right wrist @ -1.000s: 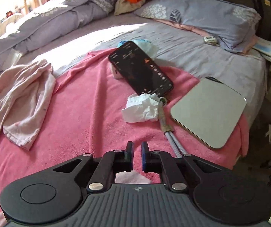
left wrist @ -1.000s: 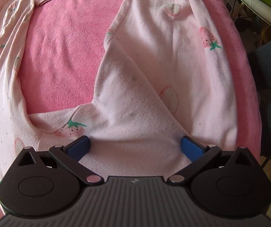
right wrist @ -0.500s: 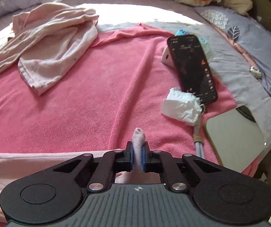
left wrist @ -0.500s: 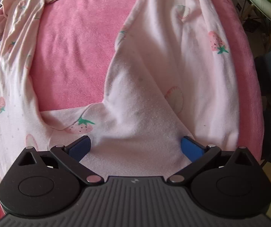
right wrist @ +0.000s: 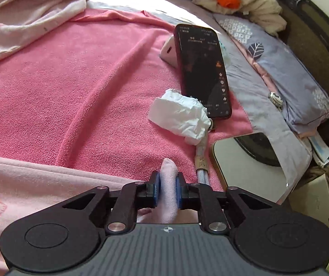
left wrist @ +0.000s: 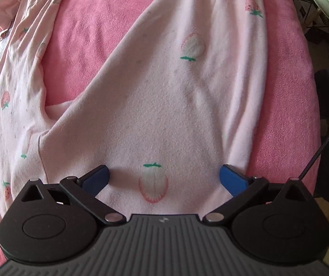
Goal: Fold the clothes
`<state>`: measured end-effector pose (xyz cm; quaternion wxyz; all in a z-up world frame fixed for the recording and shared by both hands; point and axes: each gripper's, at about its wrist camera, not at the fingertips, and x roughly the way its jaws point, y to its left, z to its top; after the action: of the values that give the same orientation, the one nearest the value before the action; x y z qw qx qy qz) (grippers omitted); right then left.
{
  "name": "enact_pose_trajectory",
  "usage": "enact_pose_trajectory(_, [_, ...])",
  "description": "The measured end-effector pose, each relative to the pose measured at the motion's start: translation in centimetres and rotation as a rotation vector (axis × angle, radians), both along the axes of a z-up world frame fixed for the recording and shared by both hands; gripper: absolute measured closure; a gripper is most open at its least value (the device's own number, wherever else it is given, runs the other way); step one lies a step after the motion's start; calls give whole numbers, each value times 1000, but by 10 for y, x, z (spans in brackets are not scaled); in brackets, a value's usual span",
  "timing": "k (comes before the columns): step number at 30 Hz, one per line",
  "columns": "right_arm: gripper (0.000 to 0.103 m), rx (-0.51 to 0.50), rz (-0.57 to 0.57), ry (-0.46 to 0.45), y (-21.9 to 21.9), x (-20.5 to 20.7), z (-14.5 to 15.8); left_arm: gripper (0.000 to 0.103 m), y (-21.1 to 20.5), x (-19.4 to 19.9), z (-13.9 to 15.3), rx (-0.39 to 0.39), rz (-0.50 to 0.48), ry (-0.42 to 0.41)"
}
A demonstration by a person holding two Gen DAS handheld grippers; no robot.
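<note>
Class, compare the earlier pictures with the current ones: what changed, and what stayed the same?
The right gripper, empty a second ago, took a fold of the pink pajamas between its fingers and came down toward the pink towel; its jaws are now opening. The left gripper stayed open above the pajamas. The phone did not move.

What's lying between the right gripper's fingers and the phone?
In the right wrist view, a crumpled white tissue and bare pink towel separate the right gripper from the phone.

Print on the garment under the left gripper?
Pale pink garment with strawberries; clearest in left wrist view.
</note>
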<state>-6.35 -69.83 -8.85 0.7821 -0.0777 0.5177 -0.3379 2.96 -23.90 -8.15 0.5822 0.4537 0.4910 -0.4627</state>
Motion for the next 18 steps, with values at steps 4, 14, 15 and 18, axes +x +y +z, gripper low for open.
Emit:
enact_pose_trajectory(4, [55,-45,15,-80,13,-16,32,1,6,4,12,-14,67,-1])
enact_pose_trajectory(14, [54,321,403,-139,152,-21,60,2,-15,21,43,-162,178,-30])
enact_pose_trajectory(15, [54,331,413,-107,164,-20,53,2,-21,21,44,-180,168,-30])
enact_pose_trajectory(18, [54,325,384,12,184,-41,33,2,-39,25,44,-232,140,-24])
